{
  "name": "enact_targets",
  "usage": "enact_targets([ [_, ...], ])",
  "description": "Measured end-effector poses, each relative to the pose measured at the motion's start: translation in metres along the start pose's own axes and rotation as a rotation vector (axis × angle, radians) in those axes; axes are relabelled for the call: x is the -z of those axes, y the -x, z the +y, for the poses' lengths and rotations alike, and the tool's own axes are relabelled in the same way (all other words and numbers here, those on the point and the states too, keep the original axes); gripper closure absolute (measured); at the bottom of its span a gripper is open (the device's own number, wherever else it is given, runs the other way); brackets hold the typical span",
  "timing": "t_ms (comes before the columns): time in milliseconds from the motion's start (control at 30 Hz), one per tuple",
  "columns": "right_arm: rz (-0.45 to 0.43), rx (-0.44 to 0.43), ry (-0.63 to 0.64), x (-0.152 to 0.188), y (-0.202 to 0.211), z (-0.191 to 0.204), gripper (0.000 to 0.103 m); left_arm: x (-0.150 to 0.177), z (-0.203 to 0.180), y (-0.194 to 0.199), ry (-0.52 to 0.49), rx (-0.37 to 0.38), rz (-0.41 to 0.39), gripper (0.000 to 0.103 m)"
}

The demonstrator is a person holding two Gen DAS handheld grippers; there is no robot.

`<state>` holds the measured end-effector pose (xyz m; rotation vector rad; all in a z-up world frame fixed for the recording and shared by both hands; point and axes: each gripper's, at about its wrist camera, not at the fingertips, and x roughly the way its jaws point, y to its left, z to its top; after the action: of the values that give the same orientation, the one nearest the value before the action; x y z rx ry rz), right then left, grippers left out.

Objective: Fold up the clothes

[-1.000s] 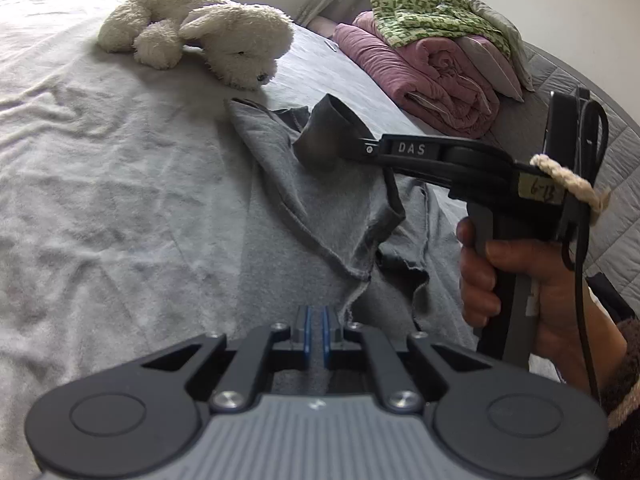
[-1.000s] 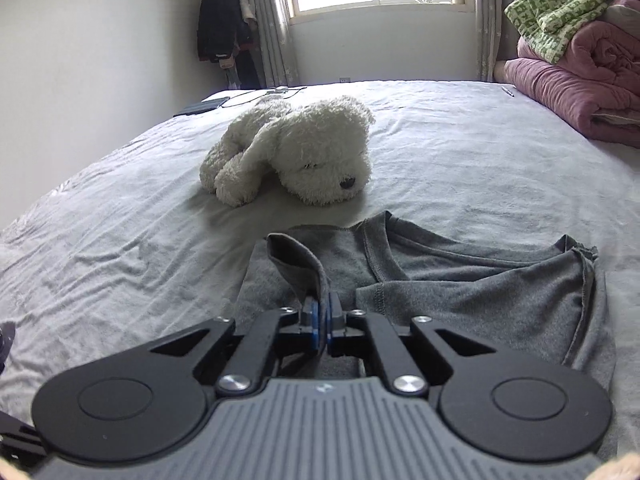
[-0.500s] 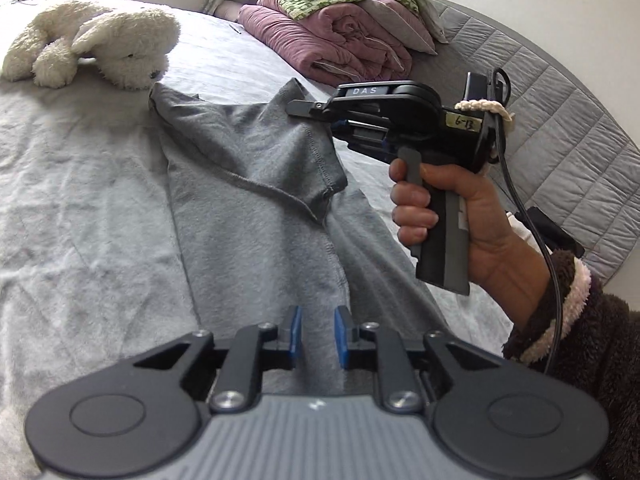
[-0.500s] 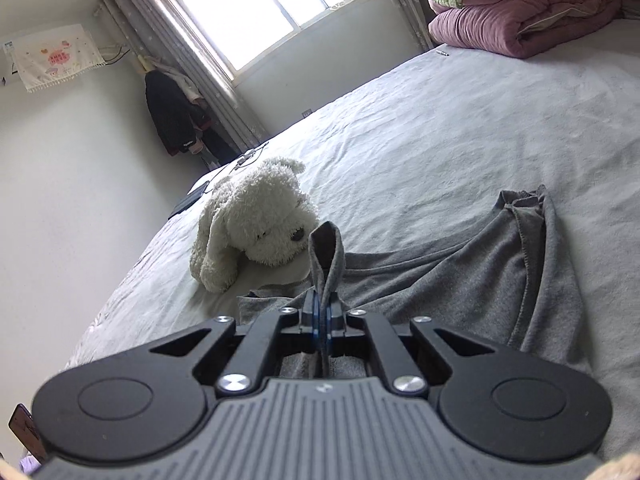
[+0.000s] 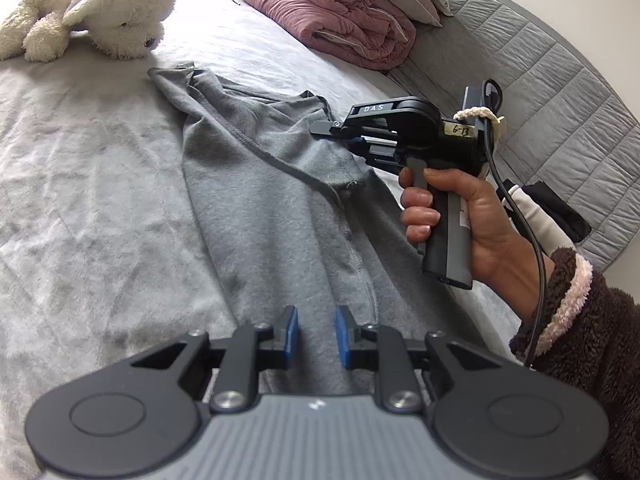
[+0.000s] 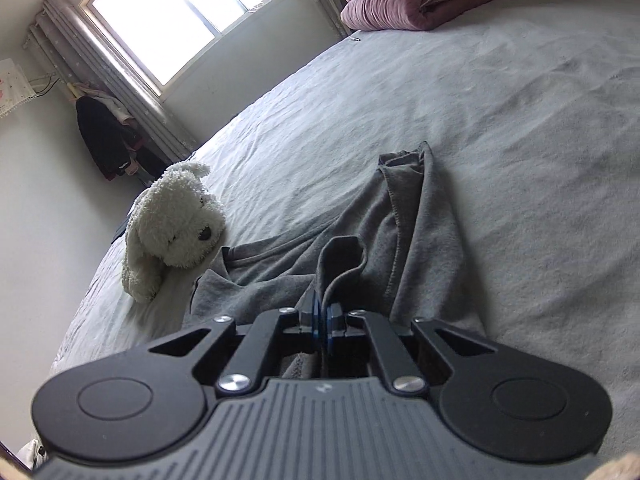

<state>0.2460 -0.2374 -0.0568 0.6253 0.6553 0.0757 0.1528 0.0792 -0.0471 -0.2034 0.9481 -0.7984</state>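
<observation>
- Soft grey knit garment [image 5: 276, 216], prob. a long-sleeved top, is lying along the pale grey bedsheet [image 5: 92, 208], one side already folded in over the body, collar end pointing twd the far side of the bed.
- Right gripper [image 6: 323, 322] is sitting at the garment's right edge w/ a flap of grey cloth [image 6: 340, 264] standing up between its blue pads; jaws have just been easing apart, now only a narrow slit. Cloth is still between them; whether the pads are still pinching it I can't tell. Looks like it's letting the fold go after laying it down.
- Person's right hand [image 5: 460, 216] is gripping the black pistol handle, dark fleecy sleeve [image 5: 580, 320] at the wrist, cable trailing back.
- Left gripper [image 5: 316, 338] is hovering low over the near end of the garment, jaws have just been opening, now a modest gap, nothing in them; fabric lies underneath, not between the pads. Prob. freed so it can take a new hold for the next fold.
- Fluffy white plush dog [image 6: 172, 228] is lying just beyond the collar end, close but seemingly not on the cloth.
- Rolled mauve-pink quilt [image 5: 348, 24] w/ green patterned fabric on top is stacked at the far right, by the grey quilted headboard [image 5: 560, 92], well apart from the work.
- Bright window [image 6: 168, 20] w/ grey curtains beyond the bed.
</observation>
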Motion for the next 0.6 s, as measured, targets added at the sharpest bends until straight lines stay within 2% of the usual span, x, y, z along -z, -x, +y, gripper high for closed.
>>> enact_targets([
  [100,0.019,0.021,-0.020,0.000,0.008,-0.003,0.083,0.001,0.000,0.000,0.002,-0.002,0.013,0.080],
  [200,0.011,0.018,-0.027,-0.001,0.029,-0.001,0.061,0.001,-0.002,0.002,0.007,-0.004,0.020,0.080],
  [400,0.026,0.014,0.012,0.002,0.074,0.006,0.060,0.003,-0.012,0.000,0.007,0.007,0.058,0.076],
  [600,0.081,-0.009,0.036,0.032,0.116,0.009,0.060,0.009,-0.027,0.004,-0.025,-0.016,0.079,0.067],
])
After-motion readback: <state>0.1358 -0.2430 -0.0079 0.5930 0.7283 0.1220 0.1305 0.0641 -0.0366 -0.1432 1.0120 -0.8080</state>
